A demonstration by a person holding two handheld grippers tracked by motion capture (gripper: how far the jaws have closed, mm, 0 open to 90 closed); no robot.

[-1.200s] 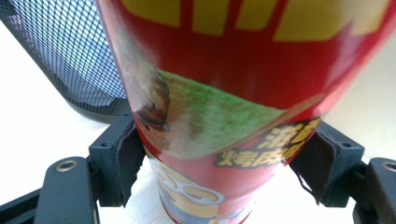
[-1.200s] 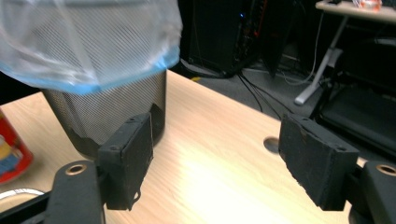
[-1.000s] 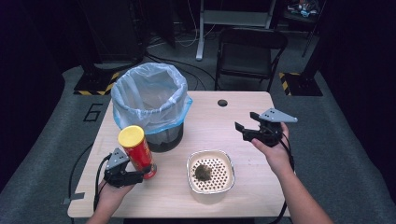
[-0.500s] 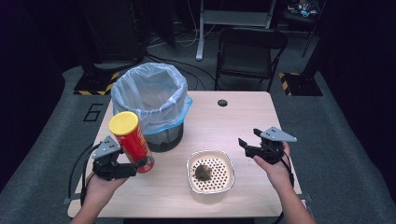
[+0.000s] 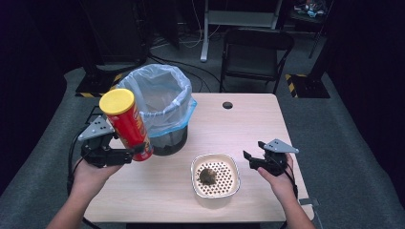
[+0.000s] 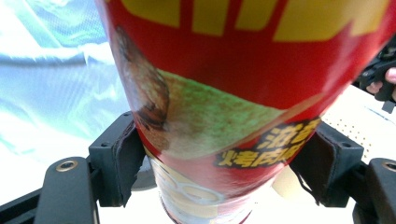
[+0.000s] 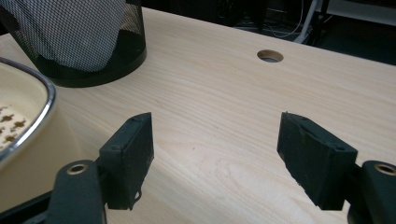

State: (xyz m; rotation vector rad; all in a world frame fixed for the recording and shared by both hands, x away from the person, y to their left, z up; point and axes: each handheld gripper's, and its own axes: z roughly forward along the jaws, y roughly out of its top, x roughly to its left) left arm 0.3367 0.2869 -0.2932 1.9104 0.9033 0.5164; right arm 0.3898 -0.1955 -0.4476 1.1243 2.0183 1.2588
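Left tongs point(image 5: 125, 155) clamped low on red chip can point(image 5: 128, 125), one jaw on each side of can body. Can with yellow lid was held off desk point(image 5: 248, 129), tilted, top leaning toward person's left, just beside bin point(image 5: 160, 107) lined with pale blue bag. In left gripper view, can point(image 6: 233, 93) sat between both black jaws. Right tongs point(image 5: 252, 160) were spread wide, nothing between jaws, low over desk near right edge, just beside cream perforated bowl point(image 5: 216, 175). Dark lump lay inside bowl.
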